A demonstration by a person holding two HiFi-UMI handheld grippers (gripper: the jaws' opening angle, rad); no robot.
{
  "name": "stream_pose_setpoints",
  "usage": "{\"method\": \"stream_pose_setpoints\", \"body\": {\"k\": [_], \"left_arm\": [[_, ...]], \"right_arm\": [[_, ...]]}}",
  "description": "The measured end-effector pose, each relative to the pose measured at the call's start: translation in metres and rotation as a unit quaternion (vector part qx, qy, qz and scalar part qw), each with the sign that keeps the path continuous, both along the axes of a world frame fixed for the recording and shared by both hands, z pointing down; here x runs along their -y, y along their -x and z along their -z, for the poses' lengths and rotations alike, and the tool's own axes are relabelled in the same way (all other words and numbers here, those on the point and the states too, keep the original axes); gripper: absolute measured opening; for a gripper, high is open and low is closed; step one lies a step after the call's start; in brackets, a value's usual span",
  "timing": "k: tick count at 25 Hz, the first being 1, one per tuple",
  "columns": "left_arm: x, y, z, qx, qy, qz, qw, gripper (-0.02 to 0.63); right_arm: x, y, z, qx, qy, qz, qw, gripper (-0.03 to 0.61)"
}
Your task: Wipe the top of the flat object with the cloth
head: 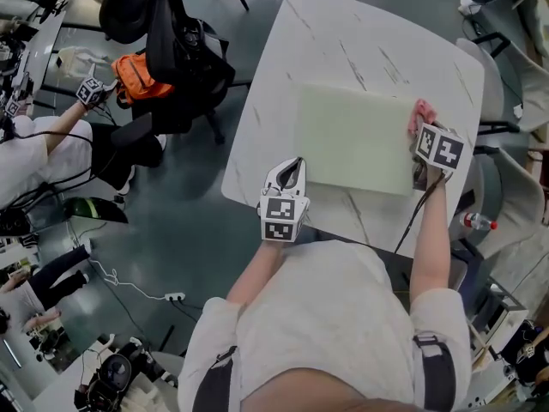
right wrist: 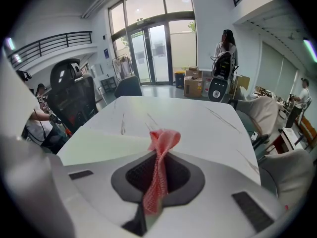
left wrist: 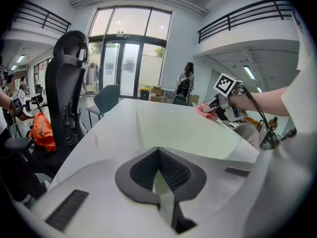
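Observation:
A pale green flat board (head: 356, 136) lies on the white marbled table (head: 360, 41). My left gripper (head: 292, 172) is at the board's near left corner. In the left gripper view the left gripper (left wrist: 159, 155) has its jaws shut on a thin green edge of the board (left wrist: 183, 128). My right gripper (head: 426, 136) sits at the board's right edge, shut on a pink cloth (head: 423, 110). In the right gripper view the cloth (right wrist: 163, 140) sticks up out of the right gripper (right wrist: 157, 157), with the board (right wrist: 106, 145) to its left. The cloth (left wrist: 206, 112) touches the board's far right edge.
A black office chair (head: 171, 50) with an orange bag (head: 141, 77) stands left of the table. Another person (head: 34, 153) sits at far left. A grey chair (head: 502, 101) and a bottle (head: 480, 222) are on the right. The table's near edge (head: 343, 234) runs close below the board.

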State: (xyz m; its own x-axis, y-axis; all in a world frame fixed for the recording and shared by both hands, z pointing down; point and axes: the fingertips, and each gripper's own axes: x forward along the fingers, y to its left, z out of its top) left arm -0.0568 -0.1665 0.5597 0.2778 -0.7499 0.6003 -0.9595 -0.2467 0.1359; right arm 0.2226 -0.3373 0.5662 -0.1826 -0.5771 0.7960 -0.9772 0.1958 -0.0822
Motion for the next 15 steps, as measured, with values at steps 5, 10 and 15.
{"method": "stream_pose_setpoints", "body": {"k": [5,10,15], "left_arm": [[0.0,0.0,-0.002,-0.002,-0.001,0.002,1.0,0.012],[-0.001,0.0,0.001,-0.006,-0.003,0.004,1.0,0.012],[-0.002,-0.002,0.001,-0.004,-0.007,0.0,1.0,0.012]], "right_arm": [[-0.004,-0.001,-0.001,0.008,0.0,-0.003,1.0,0.029],[-0.015,-0.001,0.001,0.013,0.001,-0.004,1.0,0.029],[-0.03,-0.001,0.0,0.02,0.002,-0.005,1.0,0.029]]}}
